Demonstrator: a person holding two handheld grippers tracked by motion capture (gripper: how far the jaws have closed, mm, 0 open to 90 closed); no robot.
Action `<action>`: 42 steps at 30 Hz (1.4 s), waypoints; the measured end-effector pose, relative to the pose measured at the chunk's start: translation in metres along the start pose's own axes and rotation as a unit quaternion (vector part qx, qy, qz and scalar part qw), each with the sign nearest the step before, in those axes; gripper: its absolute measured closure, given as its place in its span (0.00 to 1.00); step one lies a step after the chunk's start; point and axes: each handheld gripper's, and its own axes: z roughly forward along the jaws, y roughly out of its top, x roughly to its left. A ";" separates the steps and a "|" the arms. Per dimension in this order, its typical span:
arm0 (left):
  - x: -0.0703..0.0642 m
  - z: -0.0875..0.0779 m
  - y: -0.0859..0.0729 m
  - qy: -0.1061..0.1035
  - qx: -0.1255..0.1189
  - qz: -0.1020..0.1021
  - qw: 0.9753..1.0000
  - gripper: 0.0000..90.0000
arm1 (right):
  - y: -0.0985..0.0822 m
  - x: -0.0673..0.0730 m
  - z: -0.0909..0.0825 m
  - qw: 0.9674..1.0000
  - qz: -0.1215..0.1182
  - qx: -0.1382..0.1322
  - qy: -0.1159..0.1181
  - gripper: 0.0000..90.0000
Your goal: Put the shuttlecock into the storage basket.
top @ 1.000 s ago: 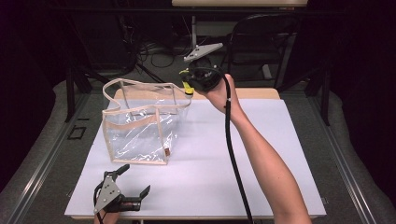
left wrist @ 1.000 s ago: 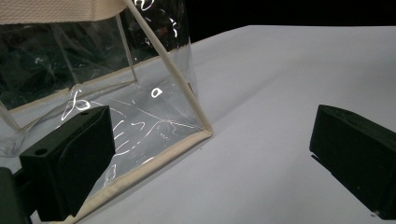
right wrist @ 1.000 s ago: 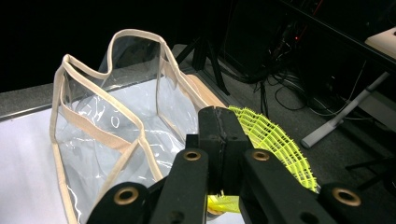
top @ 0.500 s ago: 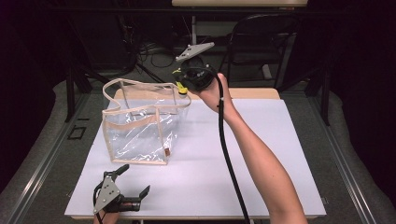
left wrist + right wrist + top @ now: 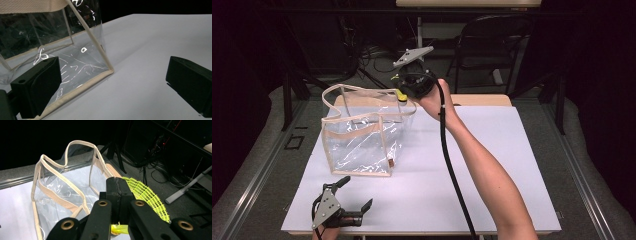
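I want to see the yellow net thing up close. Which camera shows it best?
The right gripper view shows it best: the yellow mesh piece sits big and sharp, pinched in the right gripper beside the clear bag. The high view gives a tiny yellow speck at the bag's rim.

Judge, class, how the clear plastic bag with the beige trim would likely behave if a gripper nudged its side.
The clear bag looks thin and empty, so it would probably slide or tip rather than resist. Its creased, glinting walls suggest the film would likely buckle inward. The sagging beige handles seem floppy, so pushing there would move little else.
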 end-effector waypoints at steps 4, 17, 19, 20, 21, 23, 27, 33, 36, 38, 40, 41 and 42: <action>0.000 0.000 0.000 0.000 0.000 0.000 1.000 0.00 | 0.001 0.002 0.003 1.000 -0.003 0.000 0.002 1.00; 0.000 0.000 0.000 0.000 0.002 -0.001 1.000 0.00 | 0.000 0.005 0.013 1.000 -0.004 0.002 0.006 1.00; 0.000 0.000 0.000 -0.001 0.000 -0.002 1.000 0.00 | 0.000 0.005 0.015 1.000 -0.004 0.003 0.005 1.00; 0.000 0.000 0.000 -0.001 0.000 -0.001 1.000 0.00 | 0.000 0.005 0.015 1.000 -0.004 0.004 0.005 1.00; 0.000 0.000 0.000 -0.001 0.000 -0.001 1.000 0.00 | 0.000 0.005 0.016 1.000 -0.006 0.005 0.005 1.00; 0.000 0.000 0.000 0.000 0.000 -0.002 1.000 0.00 | 0.000 0.006 0.018 1.000 -0.005 0.004 0.005 1.00; 0.000 0.000 0.000 0.000 -0.001 -0.002 1.000 0.00 | 0.000 0.006 0.021 1.000 -0.007 0.006 0.003 1.00; 0.001 0.000 0.000 0.000 -0.001 -0.002 1.000 0.00 | 0.000 0.005 0.024 1.000 -0.008 0.005 -0.002 1.00; 0.000 0.000 0.000 -0.001 -0.001 -0.002 1.000 0.00 | -0.001 0.005 0.027 1.000 -0.008 0.004 -0.004 1.00; 0.000 0.000 0.000 -0.001 0.000 -0.002 1.000 0.00 | -0.001 0.006 0.028 1.000 -0.008 0.003 -0.005 1.00; 0.000 0.000 0.000 0.000 -0.002 -0.004 1.000 0.00 | -0.001 0.006 0.029 1.000 -0.009 0.002 -0.006 1.00; 0.000 0.000 0.000 0.000 -0.002 -0.004 1.000 0.00 | -0.002 0.007 0.030 1.000 -0.009 0.001 -0.008 1.00; 0.000 0.000 0.000 0.000 -0.002 -0.004 1.000 0.00 | -0.002 0.007 0.030 1.000 -0.009 0.002 -0.008 1.00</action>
